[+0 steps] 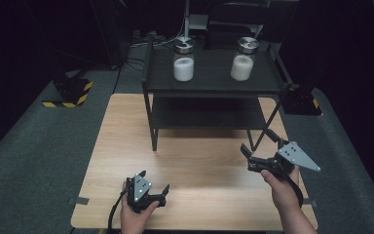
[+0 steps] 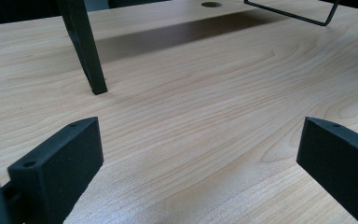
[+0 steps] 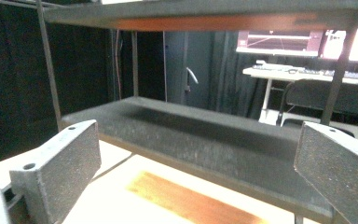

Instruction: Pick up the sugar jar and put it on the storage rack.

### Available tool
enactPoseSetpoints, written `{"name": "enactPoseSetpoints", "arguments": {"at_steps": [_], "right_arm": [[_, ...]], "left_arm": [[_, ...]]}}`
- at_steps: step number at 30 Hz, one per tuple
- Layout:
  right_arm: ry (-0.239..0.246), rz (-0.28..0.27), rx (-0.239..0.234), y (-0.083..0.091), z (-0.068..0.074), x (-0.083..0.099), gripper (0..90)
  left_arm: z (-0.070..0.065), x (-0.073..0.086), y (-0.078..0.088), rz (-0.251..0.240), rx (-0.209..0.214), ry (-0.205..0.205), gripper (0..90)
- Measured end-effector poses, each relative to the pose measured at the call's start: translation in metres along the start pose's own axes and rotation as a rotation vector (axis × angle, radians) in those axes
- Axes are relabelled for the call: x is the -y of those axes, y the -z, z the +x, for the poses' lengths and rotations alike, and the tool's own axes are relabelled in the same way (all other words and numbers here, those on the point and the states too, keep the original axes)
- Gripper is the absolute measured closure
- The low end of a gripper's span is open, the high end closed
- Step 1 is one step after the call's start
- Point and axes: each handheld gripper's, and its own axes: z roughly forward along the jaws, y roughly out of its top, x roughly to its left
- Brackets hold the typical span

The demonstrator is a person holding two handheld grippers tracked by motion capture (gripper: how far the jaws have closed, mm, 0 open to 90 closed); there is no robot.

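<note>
Overhead, two lidded jars (each about half full of white powder) stand on the rack's (image 1: 209, 87) top shelf: left jar (image 1: 184, 61), right jar (image 1: 244, 60). Left gripper (image 1: 154, 187) near the desk's (image 1: 199, 161) front edge and right gripper (image 1: 259, 144) by the rack's right leg both gape wide, empty.

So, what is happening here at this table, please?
A person holds a two-jaw gripper in each hand above a light wooden table. Both the left gripper and the right gripper are open and hold nothing. A black two-level metal shelf stands on the table; on its top level are two clear jars with silver lids, one at the left and one at the right, both holding white powder and untouched.
</note>
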Motion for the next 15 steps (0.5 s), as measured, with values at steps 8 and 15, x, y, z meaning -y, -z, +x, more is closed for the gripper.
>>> {"name": "enactPoseSetpoints", "arguments": {"at_steps": [8, 15], "right_arm": [[-0.03, 0.04, 0.009, 0.015, -0.005, 0.027, 0.2], [-0.033, 0.108, 0.022, 0.024, -0.005, 0.047, 0.2]], "left_arm": [[-0.001, 0.0, 0.0, 0.001, -0.003, 0.0, 0.5], [0.0, 0.0, 0.0, -0.001, -0.003, 0.004, 0.5]]}}
